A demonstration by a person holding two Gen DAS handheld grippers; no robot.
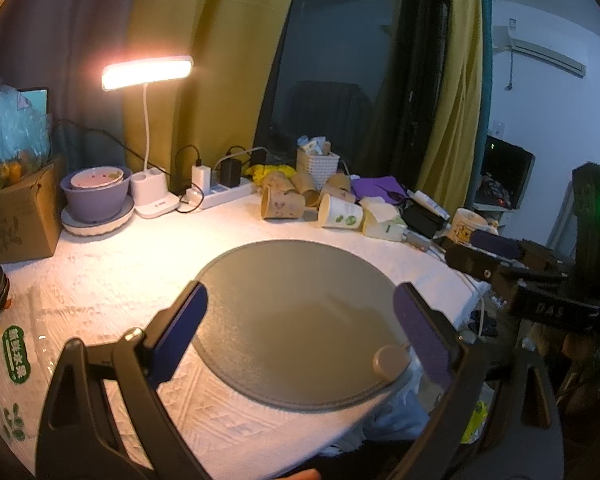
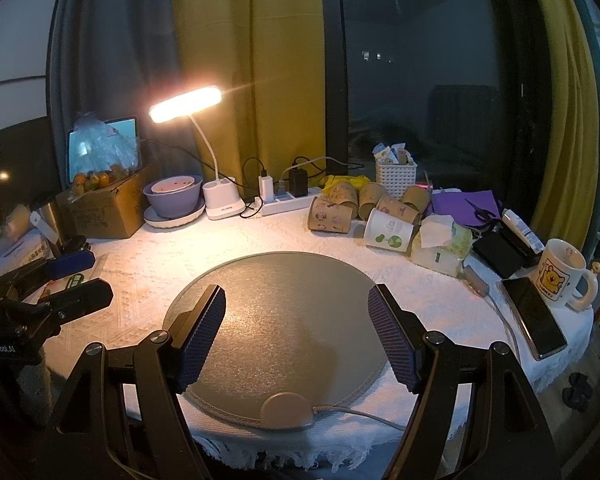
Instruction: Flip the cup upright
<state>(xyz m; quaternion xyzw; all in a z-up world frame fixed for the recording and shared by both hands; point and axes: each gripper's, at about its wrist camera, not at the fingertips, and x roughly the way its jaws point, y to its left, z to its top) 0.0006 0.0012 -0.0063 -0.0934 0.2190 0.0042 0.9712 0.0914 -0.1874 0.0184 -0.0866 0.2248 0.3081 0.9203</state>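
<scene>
With both the left gripper point(image 1: 300, 332) and right gripper point(image 2: 296, 336) spread wide and empty over the grey mat point(image 2: 276, 312), the white cup point(image 2: 388, 232) lies sideways at one o'clock among paper cups point(image 2: 332, 214), so a reach may knock neighbours rolling.

Cups point(image 2: 374, 210) beyond jaws: heaped, rear ones half hidden, prints too small to read. Carton point(image 1: 14, 216) far left: cut by edge.
</scene>
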